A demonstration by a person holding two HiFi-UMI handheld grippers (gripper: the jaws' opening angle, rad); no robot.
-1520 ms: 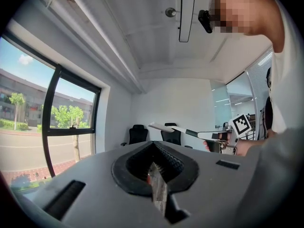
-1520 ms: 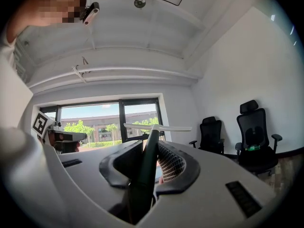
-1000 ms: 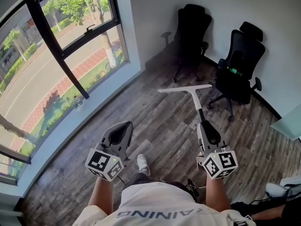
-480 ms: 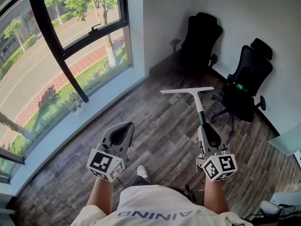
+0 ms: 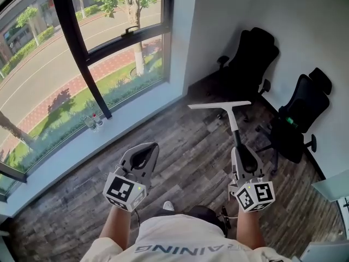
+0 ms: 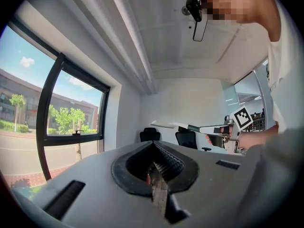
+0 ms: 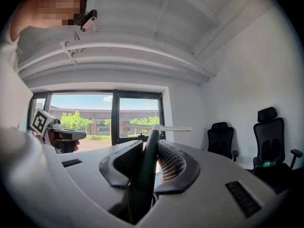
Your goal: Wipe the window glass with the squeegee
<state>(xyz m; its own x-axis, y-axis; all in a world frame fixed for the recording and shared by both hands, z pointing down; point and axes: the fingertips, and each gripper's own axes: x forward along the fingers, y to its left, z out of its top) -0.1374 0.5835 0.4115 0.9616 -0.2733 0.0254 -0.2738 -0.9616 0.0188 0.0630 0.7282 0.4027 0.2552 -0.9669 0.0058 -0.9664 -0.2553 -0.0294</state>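
Observation:
My right gripper (image 5: 243, 158) is shut on the dark handle of a squeegee (image 5: 234, 125), held over the wooden floor. Its white blade (image 5: 218, 105) lies crosswise at the far end and points toward the room's corner. In the right gripper view the handle (image 7: 146, 170) runs up between the two pads to the blade (image 7: 161, 127). My left gripper (image 5: 142, 157) hangs level beside it, shut with nothing in it. The window glass (image 5: 43, 75) fills the upper left in black frames, well apart from the blade. The left gripper view shows the squeegee (image 6: 178, 126) off to the right.
Two black office chairs (image 5: 250, 59) (image 5: 301, 113) stand against the white wall at the right. A pale sill (image 5: 76, 149) runs under the window, with small bottles (image 5: 92, 121) on it. A glass desk corner (image 5: 334, 187) shows at the right edge.
The view has swung toward the window, so the chairs have drifted right and the glass looks nearer. Both grippers keep the same pose, the squeegee still held.

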